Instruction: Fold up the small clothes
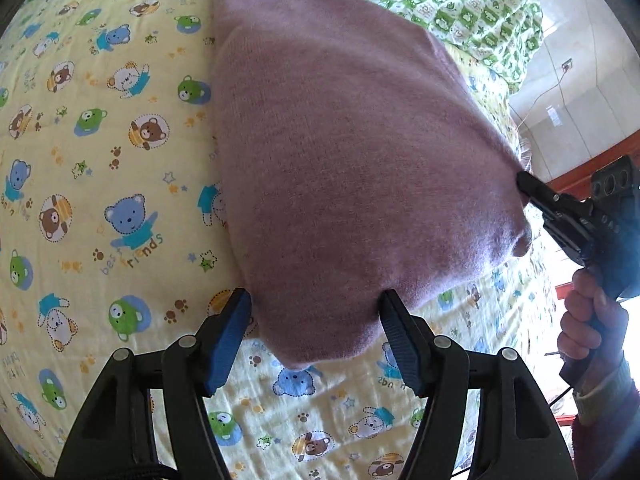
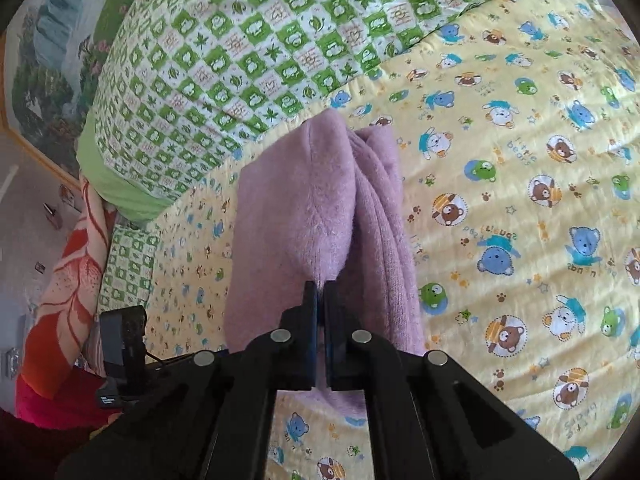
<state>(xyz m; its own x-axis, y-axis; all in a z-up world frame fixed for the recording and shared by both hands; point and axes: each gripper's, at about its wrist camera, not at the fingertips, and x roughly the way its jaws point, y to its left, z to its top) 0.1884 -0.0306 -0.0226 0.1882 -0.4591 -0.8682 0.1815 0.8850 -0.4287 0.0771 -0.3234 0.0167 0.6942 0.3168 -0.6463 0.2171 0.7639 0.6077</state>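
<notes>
- Our right gripper [image 2: 320, 292] is clamped on the pink knit garment's [image 1: 340, 152] right edge, lifting it for folding.
- Our left gripper [image 1: 316, 300] stands apart at the near hem, above the bed quilt [image 1: 100, 200].

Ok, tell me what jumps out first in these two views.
A mauve knitted garment fills the middle of the left view, lifted off the yellow teddy-bear quilt. The right hand-held gripper is shut on its edge, while the left hand-held gripper stands open around its lower corner. Behind lies a green checked quilt.
</notes>
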